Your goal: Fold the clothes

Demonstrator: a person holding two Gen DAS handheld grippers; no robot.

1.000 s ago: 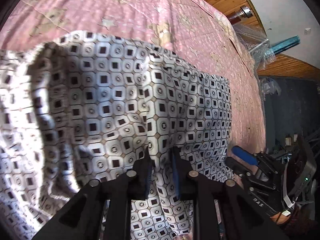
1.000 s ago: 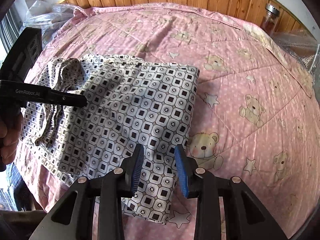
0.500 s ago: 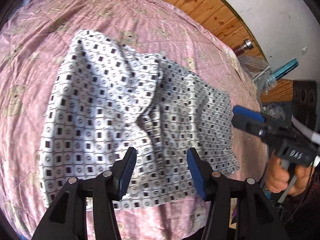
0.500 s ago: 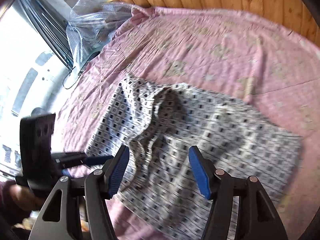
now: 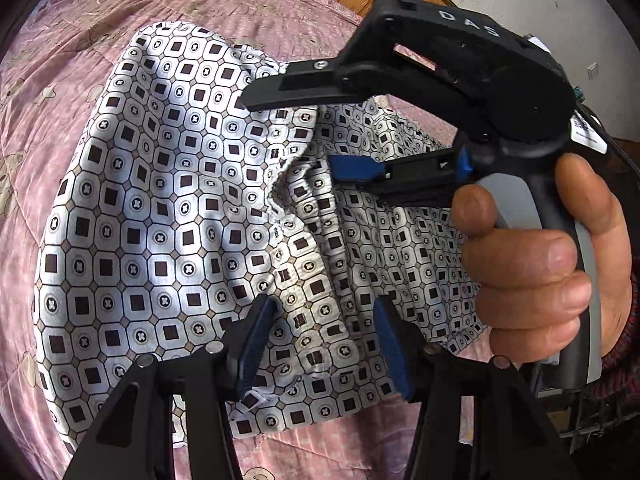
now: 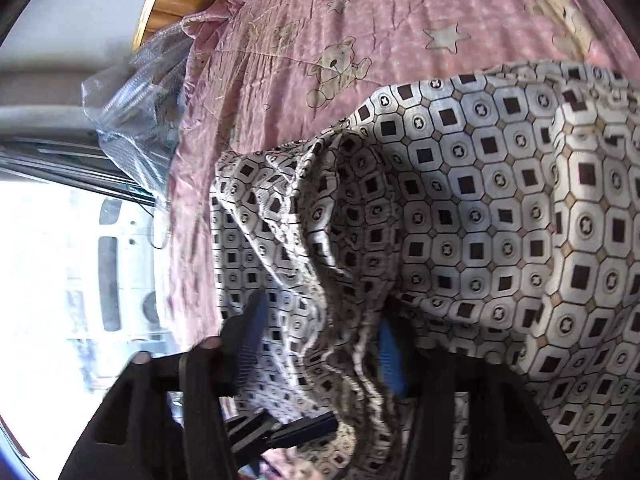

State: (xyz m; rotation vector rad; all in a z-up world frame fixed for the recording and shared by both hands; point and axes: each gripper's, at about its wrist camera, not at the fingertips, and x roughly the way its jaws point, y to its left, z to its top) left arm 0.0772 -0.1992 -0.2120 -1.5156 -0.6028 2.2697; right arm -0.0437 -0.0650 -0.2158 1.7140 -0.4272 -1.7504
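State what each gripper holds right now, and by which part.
Neither holds anything: left gripper and right gripper both have open jaws straddling the patterned garment's bunched middle ridge.

Both grippers are black plastic with blue ribbed pads on the fingers and silver screws at the joints. The right gripper (image 5: 304,132) reads "DAS" in white, with a grey-and-black handle. Behind that handle shows a dark red knitted cuff (image 5: 624,344)

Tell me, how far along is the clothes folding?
Partly done: the patterned garment lies doubled on the pink bedspread. In hand: the open right gripper straddles its bunched waistband, while the left gripper hovers open. Left: smoothing that bunch and a final fold.
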